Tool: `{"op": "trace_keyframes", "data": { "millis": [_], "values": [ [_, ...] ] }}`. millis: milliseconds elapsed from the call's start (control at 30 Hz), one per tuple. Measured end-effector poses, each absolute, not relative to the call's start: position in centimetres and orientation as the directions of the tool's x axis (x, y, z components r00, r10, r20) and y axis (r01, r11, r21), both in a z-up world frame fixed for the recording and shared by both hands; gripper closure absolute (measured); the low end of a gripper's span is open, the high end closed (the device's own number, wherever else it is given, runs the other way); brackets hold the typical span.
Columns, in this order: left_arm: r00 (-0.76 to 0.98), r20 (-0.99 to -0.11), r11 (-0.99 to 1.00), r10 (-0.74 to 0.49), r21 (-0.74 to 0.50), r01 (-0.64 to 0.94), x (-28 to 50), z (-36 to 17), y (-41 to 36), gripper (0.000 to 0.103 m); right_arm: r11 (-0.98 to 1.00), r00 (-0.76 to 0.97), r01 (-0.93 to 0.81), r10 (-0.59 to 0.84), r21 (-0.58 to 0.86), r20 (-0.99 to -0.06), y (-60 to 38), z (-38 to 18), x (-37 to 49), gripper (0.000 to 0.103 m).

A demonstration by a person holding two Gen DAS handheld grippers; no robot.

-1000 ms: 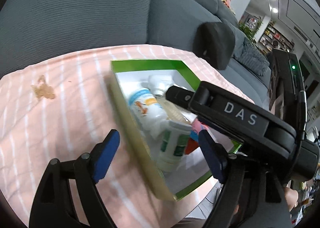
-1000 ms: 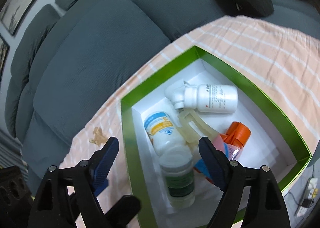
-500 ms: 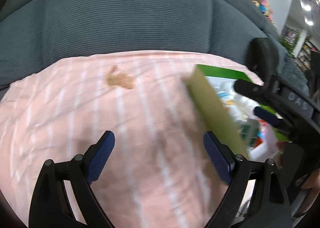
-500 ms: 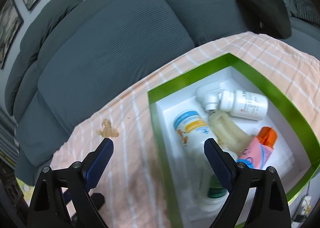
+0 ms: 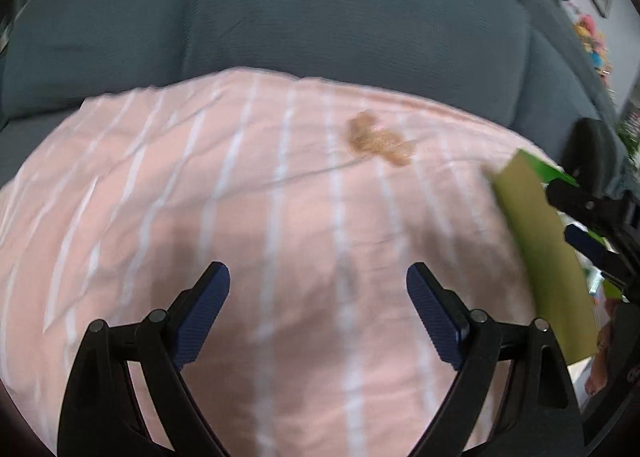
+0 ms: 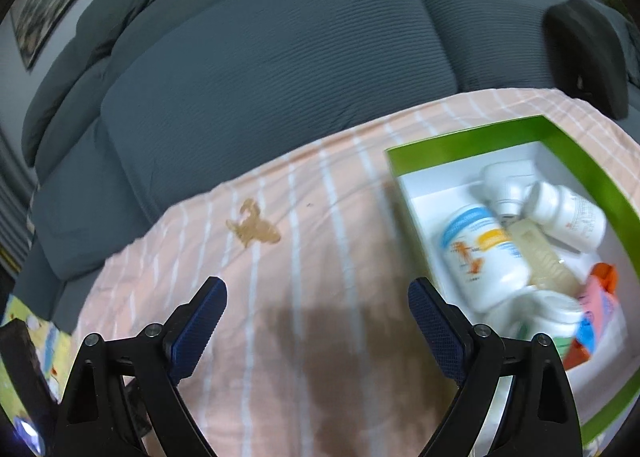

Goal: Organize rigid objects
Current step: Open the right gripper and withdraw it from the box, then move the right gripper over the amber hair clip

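Cushions of a big grey sofa (image 6: 280, 57) were seen behind everything. A pink striped cloth (image 5: 240, 217) was spread in front of it, marked by a brown stain (image 5: 376, 141). A green box (image 6: 576, 161) was set on the cloth, off to the right. White bottles (image 6: 484, 257) and an orange-capped tube (image 6: 600, 285) were laid inside it. The left gripper (image 5: 318, 313) was held wide open over bare cloth, with nothing between its jaws. The right gripper (image 6: 318, 313) was held wide open too, empty, just beside the box.

Ribbed grey sofa fabric (image 6: 280, 57), striped pink cloth (image 5: 280, 217), glossy plastic bottles (image 6: 484, 257)
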State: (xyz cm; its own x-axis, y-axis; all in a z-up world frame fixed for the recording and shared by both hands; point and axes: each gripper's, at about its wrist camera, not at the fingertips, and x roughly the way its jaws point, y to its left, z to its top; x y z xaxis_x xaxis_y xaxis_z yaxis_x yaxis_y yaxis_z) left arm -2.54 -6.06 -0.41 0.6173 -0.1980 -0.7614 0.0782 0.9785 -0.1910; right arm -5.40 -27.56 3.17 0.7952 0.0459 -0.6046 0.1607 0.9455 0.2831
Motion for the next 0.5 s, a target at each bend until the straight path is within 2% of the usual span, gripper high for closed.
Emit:
{"op": "trace_keyframes", "data": {
  "millis": [167,333,500],
  "values": [
    [0.609,-0.775,0.976,-0.169,-0.216,-0.003,-1.6,-1.7,-4.3,0.013,0.959,0.773,0.094,0.1,0.269,-0.627,-24.6,2.0,-3.3,0.01],
    [0.605,-0.775,0.972,-0.18,-0.233,-0.01,-1.7,-1.9,-3.6,0.013,0.98,0.763,0.061,0.078,0.191,-0.642,-22.1,1.2,-1.4,0.01],
    [0.618,-0.773,0.978,-0.141,-0.205,-0.034,-1.6,-1.8,-2.7,0.013,0.984,0.759,0.006,0.11,0.177,-0.642,-20.3,1.2,1.2,0.01]
  ]
}}
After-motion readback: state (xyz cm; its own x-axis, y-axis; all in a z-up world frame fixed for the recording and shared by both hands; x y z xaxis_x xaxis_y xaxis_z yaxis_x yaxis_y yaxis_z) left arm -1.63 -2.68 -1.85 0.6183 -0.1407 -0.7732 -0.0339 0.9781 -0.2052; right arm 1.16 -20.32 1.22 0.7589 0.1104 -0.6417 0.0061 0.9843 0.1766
